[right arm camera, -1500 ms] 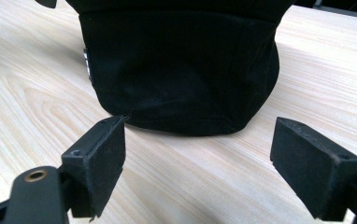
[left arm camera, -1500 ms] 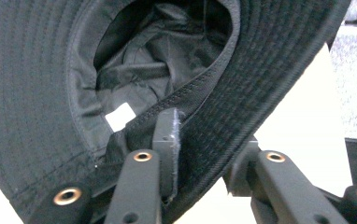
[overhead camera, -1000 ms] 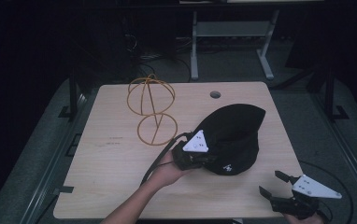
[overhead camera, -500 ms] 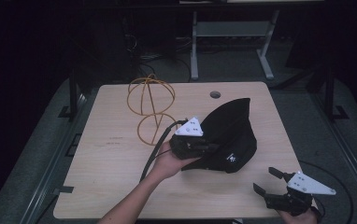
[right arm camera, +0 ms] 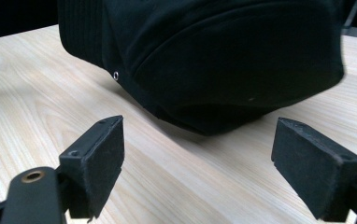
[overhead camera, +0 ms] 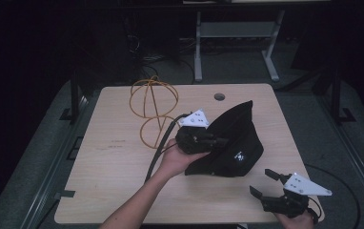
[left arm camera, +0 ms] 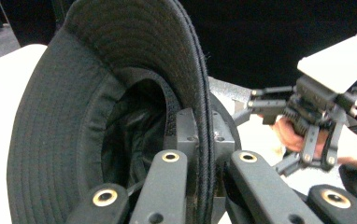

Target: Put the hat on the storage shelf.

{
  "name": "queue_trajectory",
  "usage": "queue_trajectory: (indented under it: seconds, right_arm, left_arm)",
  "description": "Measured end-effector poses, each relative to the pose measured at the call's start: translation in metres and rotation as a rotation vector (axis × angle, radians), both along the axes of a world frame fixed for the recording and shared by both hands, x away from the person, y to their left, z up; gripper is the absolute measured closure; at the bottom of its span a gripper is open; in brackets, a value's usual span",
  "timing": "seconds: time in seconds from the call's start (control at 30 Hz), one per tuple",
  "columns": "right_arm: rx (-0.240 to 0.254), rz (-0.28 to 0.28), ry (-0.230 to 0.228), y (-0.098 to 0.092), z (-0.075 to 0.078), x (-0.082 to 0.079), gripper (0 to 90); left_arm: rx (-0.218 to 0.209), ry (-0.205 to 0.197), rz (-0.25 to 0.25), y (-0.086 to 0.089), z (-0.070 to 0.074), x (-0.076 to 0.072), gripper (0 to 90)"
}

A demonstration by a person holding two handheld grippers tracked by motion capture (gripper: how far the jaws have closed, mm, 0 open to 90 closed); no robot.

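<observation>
Since a second ago: left gripper (overhead camera: 204, 139) has tipped the black hat (overhead camera: 235, 143) up on edge, brim side raised, and the hat now sits a bit further left on the table (overhead camera: 108, 167); right gripper (overhead camera: 269, 187) has crept in from the near right corner.

Left to right:
- Orange wire stand (overhead camera: 152, 112), far left of centre, untouched, just behind the left hand (overhead camera: 177, 160).
- Left gripper: jaws clamped flat on the hat's brim (left arm camera: 200, 93), seen edge-on in the left gripper view with the fabric pinched between the pads. Grip looks firm.
- Hat: mid-table, right of centre, half lifted, lower crown apparently on the wood.
- Right gripper: jaws spread wide, empty, low over the table, aimed at the hat's underside (right arm camera: 223, 60) but apart from it.

Step, as I read it: lifting the hat, probably to seat it on the wire stand.

Next: right gripper closes the gap and takes the opposite brim or crown, so both can carry the hat left and over the stand's top loop. Watch for fabric sagging.
</observation>
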State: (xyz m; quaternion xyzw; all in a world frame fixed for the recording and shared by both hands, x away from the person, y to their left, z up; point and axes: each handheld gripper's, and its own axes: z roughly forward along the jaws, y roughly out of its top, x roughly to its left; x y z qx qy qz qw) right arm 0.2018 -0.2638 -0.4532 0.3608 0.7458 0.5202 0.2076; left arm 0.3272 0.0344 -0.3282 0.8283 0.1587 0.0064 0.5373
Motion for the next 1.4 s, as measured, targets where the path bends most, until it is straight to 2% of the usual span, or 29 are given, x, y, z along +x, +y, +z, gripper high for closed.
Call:
queue_trajectory:
  seconds: [0.17, 0.33, 0.43, 0.53, 0.6, 0.73, 0.83, 0.93, 1.17, 1.4]
  right_arm:
    - [-0.020, 0.007, 0.009, 0.009, -0.003, 0.005, 16.9]
    - [-0.020, 0.001, 0.019, 0.016, -0.006, 0.010, 18.8]
    - [-0.001, -0.007, 0.017, 0.015, -0.006, 0.013, 20.8]
    - [0.072, -0.014, 0.016, 0.011, -0.005, 0.016, 22.3]
    - [0.072, -0.019, 0.012, 0.010, -0.006, 0.018, 24.9]
    - [0.097, -0.025, 0.006, 0.007, -0.006, 0.021, 34.8]
    - [0.117, -0.029, -0.018, 0.005, -0.005, 0.023, 49.0]
    - [0.118, -0.036, -0.022, 0.004, -0.005, 0.025, 57.8]
    - [0.100, -0.041, -0.061, 0.005, -0.001, 0.026, 85.2]
    - [0.084, -0.036, -0.093, 0.001, 0.007, 0.020, 88.8]
  left_arm:
    - [-0.017, 0.007, 0.001, -0.005, 0.008, 0.001, 87.2]
    - [-0.030, 0.008, -0.003, -0.010, 0.014, 0.001, 87.2]
    - [-0.037, 0.011, -0.009, -0.012, 0.016, 0.001, 87.2]
    - [-0.043, 0.011, -0.014, -0.014, 0.019, 0.001, 87.2]
    - [-0.049, 0.014, -0.020, -0.016, 0.021, 0.001, 87.2]
    - [-0.048, 0.008, -0.021, -0.018, 0.024, 0.000, 87.2]
    - [-0.049, 0.006, -0.022, -0.019, 0.026, -0.001, 87.2]
    - [-0.050, 0.004, -0.018, -0.018, 0.027, -0.001, 87.2]
    - [-0.047, -0.003, -0.016, -0.015, 0.029, -0.001, 87.1]
    - [-0.021, -0.019, -0.006, -0.009, 0.029, -0.001, 86.7]
